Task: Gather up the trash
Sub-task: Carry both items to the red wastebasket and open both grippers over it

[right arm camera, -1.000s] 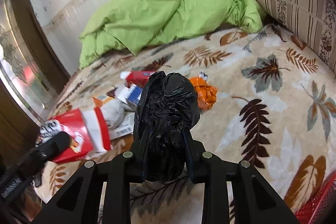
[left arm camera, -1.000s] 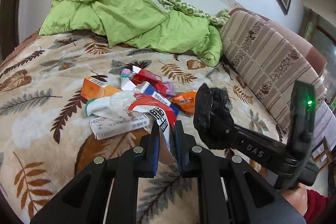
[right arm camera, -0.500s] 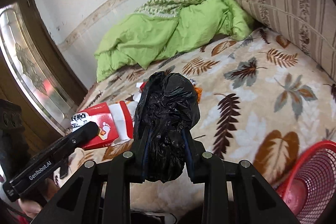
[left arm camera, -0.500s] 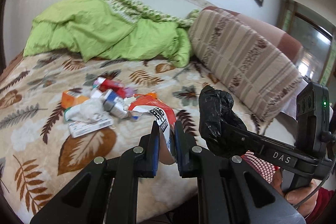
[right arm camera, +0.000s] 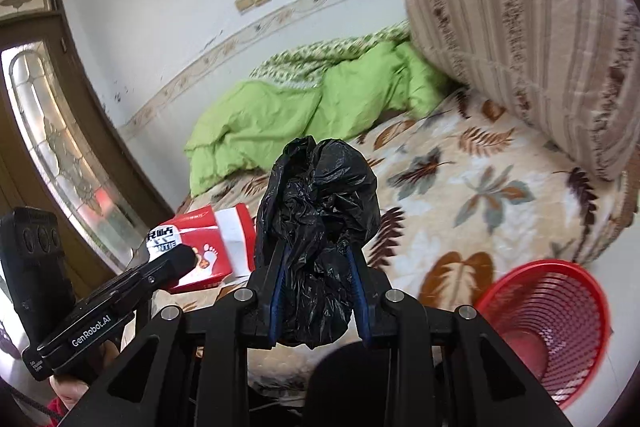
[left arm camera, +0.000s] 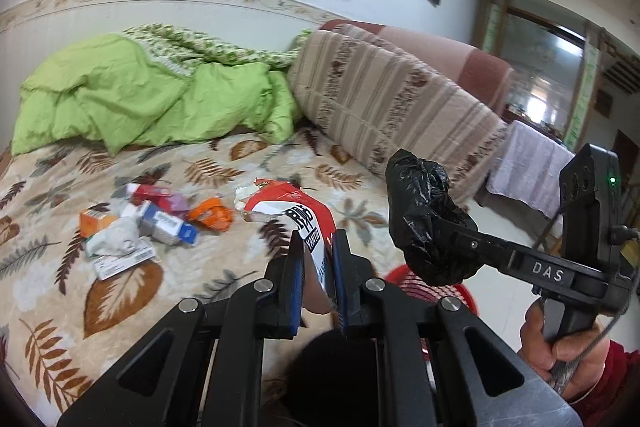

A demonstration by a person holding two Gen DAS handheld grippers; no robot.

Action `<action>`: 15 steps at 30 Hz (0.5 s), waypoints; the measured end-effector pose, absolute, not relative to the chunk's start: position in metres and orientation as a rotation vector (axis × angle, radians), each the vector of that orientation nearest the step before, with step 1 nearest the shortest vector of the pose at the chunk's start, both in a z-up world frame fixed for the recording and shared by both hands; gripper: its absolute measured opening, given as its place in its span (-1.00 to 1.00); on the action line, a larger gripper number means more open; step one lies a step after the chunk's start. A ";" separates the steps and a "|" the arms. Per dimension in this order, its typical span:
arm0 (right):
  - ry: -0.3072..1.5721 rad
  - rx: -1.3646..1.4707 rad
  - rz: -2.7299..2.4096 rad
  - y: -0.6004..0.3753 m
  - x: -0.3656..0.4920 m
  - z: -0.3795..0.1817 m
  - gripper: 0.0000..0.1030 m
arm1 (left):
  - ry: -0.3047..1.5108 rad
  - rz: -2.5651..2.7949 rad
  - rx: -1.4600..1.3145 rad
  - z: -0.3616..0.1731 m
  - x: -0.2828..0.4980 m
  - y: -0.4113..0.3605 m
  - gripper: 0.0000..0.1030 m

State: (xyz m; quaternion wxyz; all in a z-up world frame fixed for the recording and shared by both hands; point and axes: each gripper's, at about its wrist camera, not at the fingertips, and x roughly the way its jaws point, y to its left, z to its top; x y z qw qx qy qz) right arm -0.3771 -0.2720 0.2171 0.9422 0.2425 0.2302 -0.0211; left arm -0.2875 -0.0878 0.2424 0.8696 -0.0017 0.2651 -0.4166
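Left wrist: left gripper (left arm camera: 316,259) clamps red packet (left arm camera: 296,207); right gripper (right arm camera: 316,267) clamps black bag (right arm camera: 320,195)

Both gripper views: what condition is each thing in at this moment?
Left gripper: shut on red-and-white packet, held off the bed.
Right gripper: shut on black plastic bag, crumpled.
Red basket: upright, open.
Green quilt: rumpled.

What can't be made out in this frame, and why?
- Red basket: the left wrist view shows only a sliver behind the claw; its far rim is cut off in the right wrist view.
- Black bag: contents hidden by its opaque plastic.
- Red-and-white packet: lower end hidden between the left claw fingers.
- Box labels on the bed: too small.
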 end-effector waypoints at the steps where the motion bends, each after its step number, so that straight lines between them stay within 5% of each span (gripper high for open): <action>1: 0.467 0.499 -0.057 -0.277 -0.383 0.218 -0.42 | 0.553 -0.885 0.002 0.244 -0.291 -0.091 -0.75; 15: 0.552 0.590 -0.316 -0.366 -0.447 0.179 -0.42 | 0.690 -1.075 0.106 0.217 -0.301 -0.186 -0.75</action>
